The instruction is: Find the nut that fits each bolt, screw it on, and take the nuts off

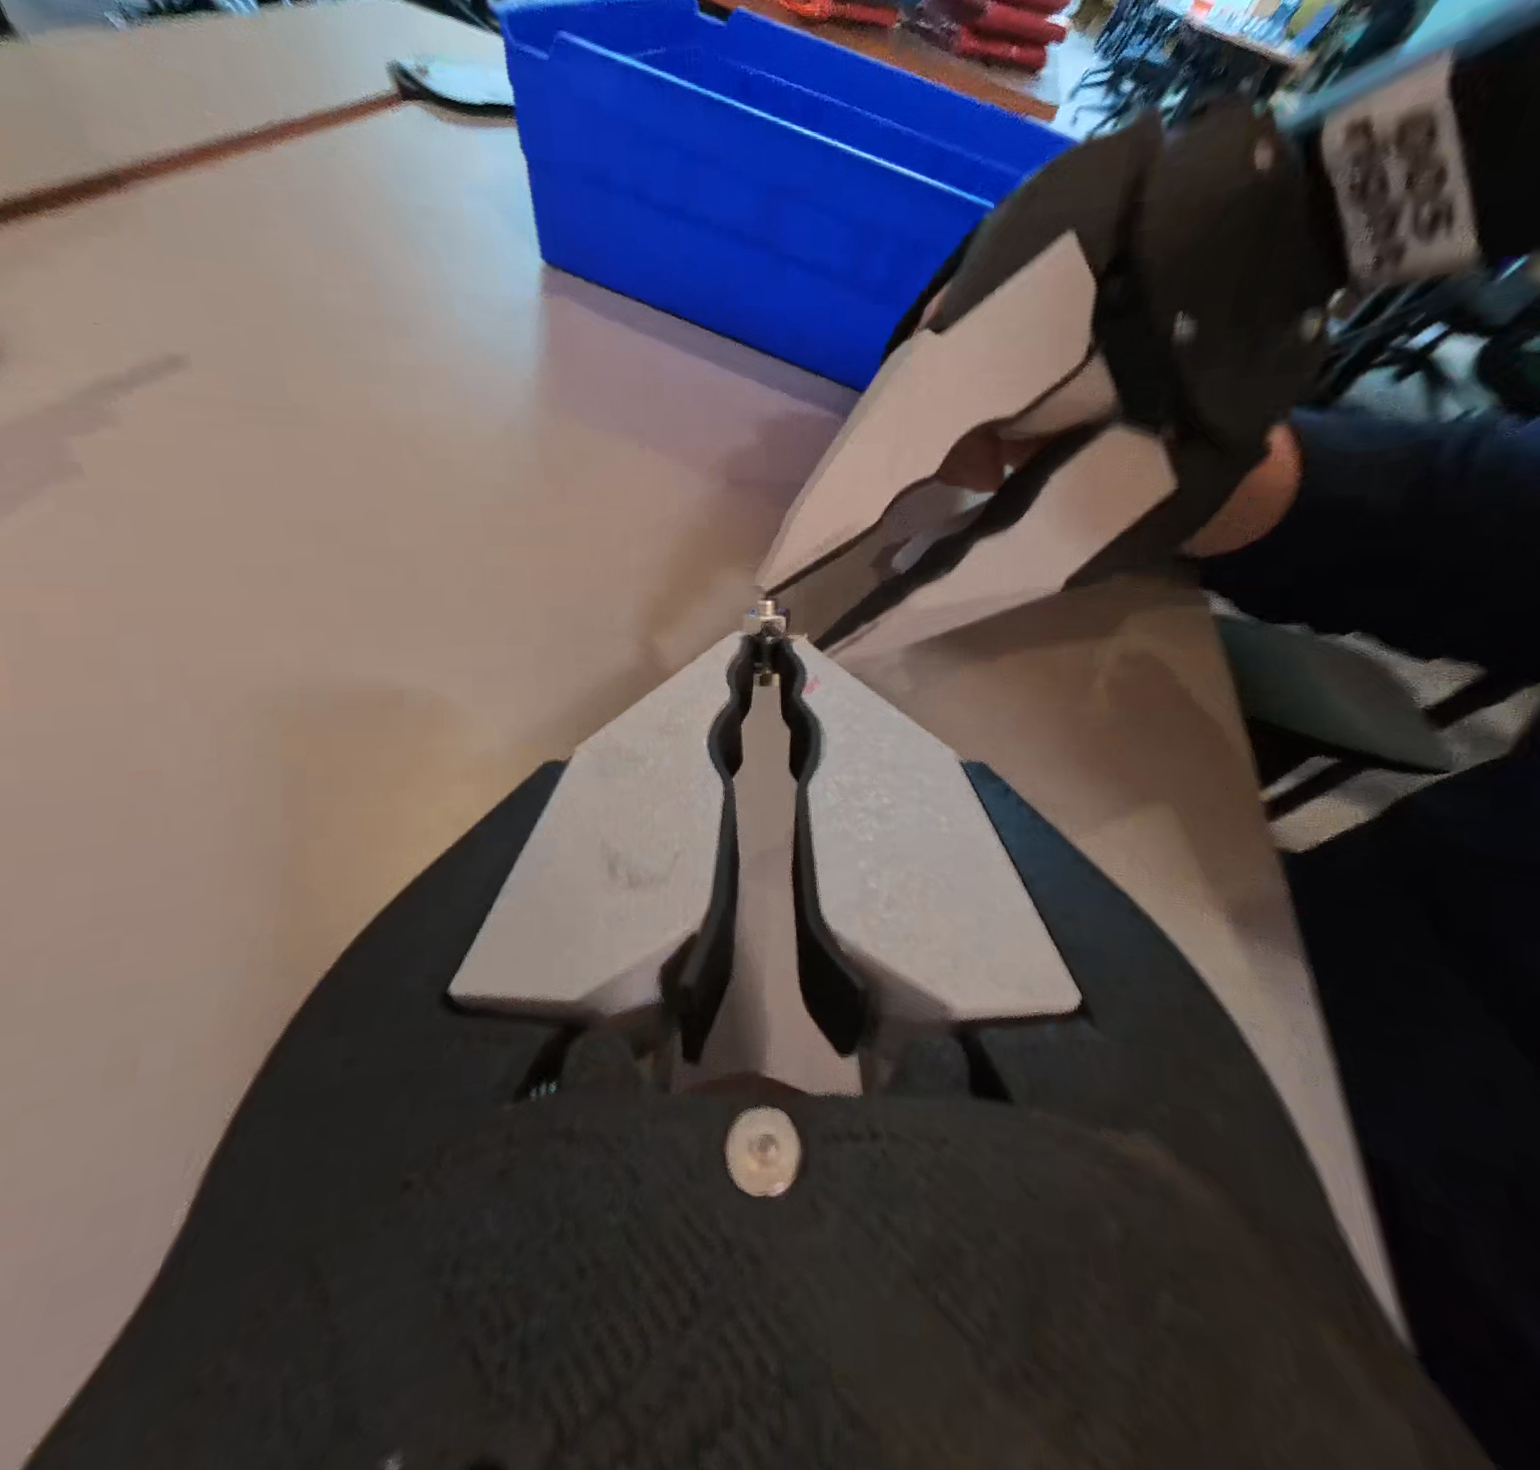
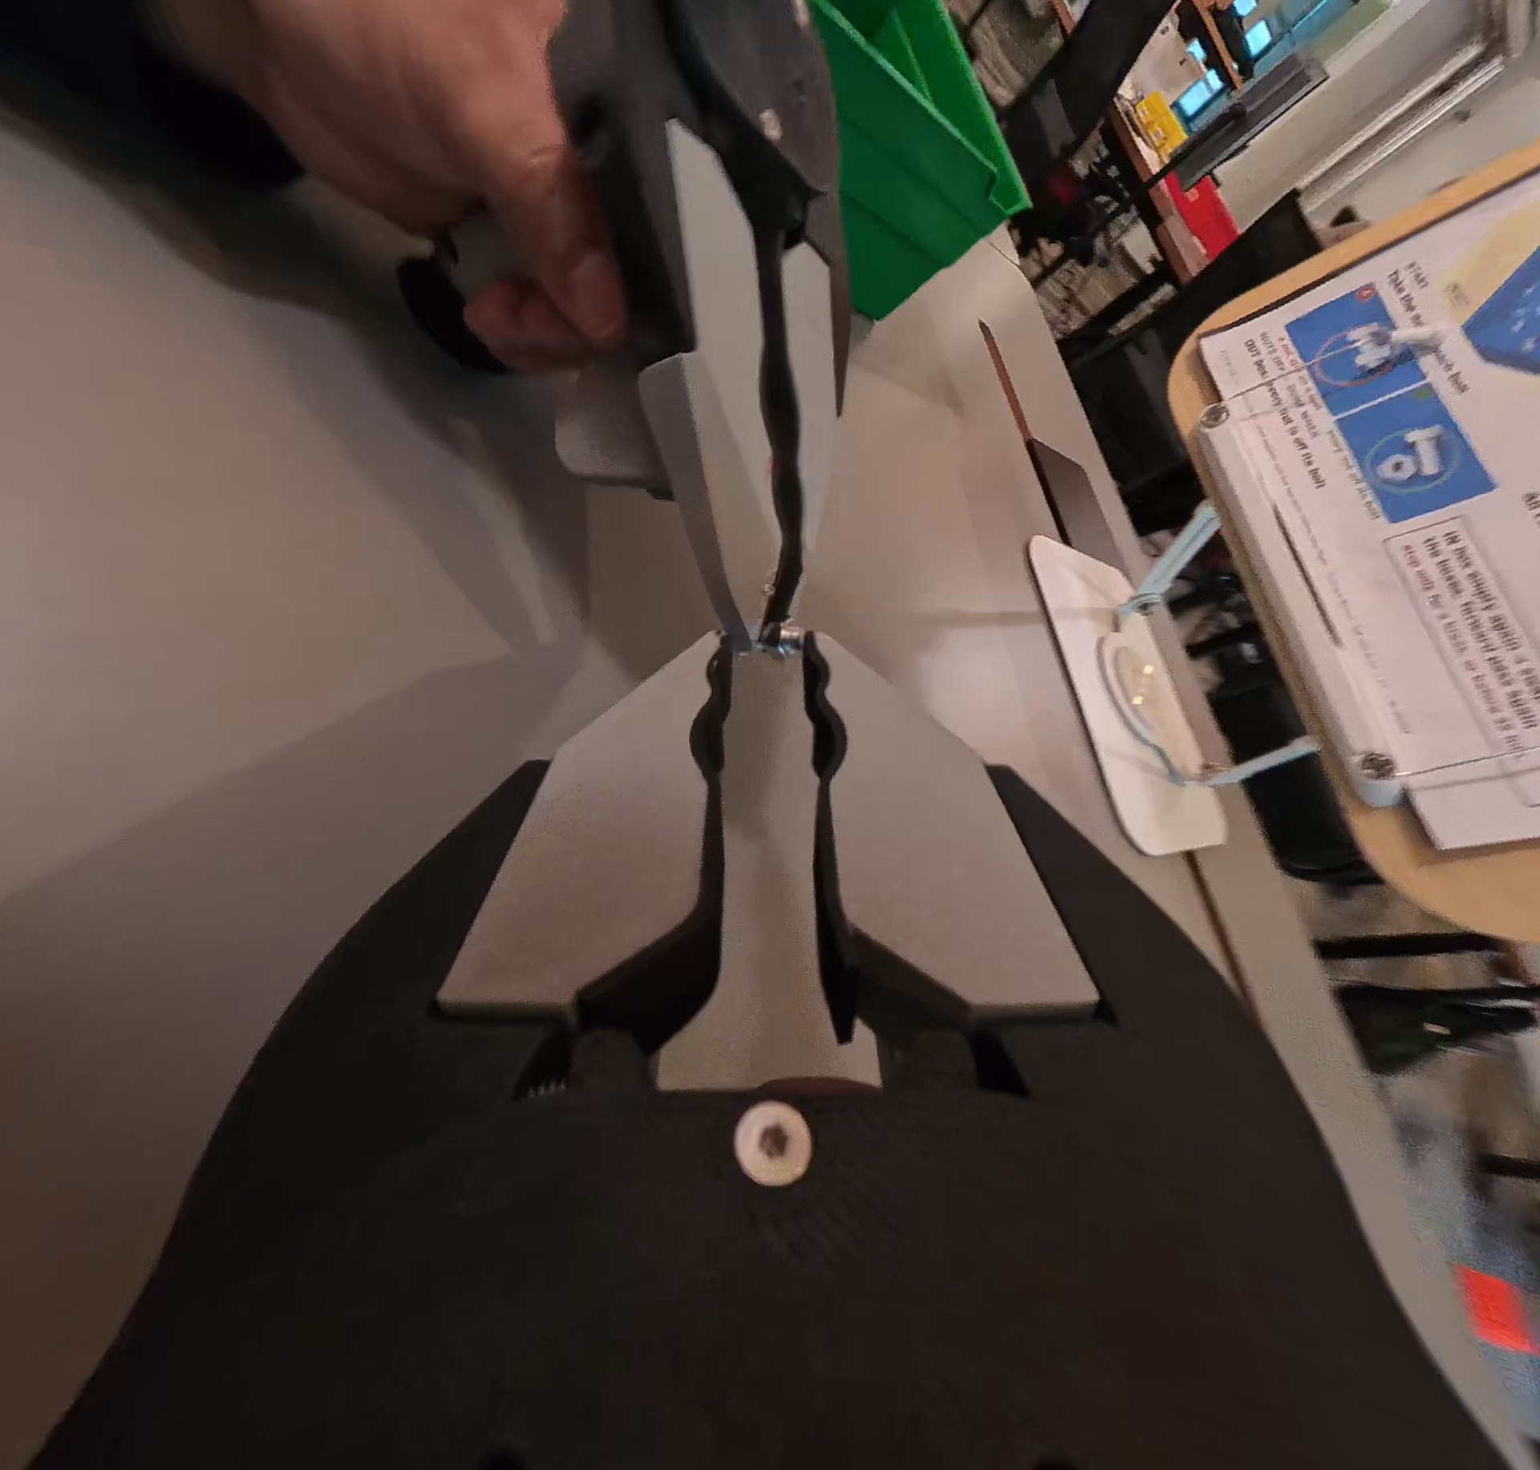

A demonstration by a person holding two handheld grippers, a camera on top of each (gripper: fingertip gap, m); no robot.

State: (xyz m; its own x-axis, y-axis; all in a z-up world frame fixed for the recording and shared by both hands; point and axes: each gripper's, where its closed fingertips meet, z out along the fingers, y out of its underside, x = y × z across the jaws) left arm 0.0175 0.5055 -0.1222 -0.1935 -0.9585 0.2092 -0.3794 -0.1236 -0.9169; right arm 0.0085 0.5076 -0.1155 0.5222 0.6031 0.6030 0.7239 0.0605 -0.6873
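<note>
Both grippers meet at bolt (image 1: 765, 653), axis along left gripper (image 1: 767, 657) fingers.

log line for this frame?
left claw: shut on bolt | right claw: at nut, grip unclear | both above table

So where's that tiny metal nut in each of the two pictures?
Left wrist view: the nut sits just above centre, at the left hand-held gripper tips.
Right wrist view: nut near centre, at the right hand-held gripper tips.
Shared landmark: the beige table.
</note>
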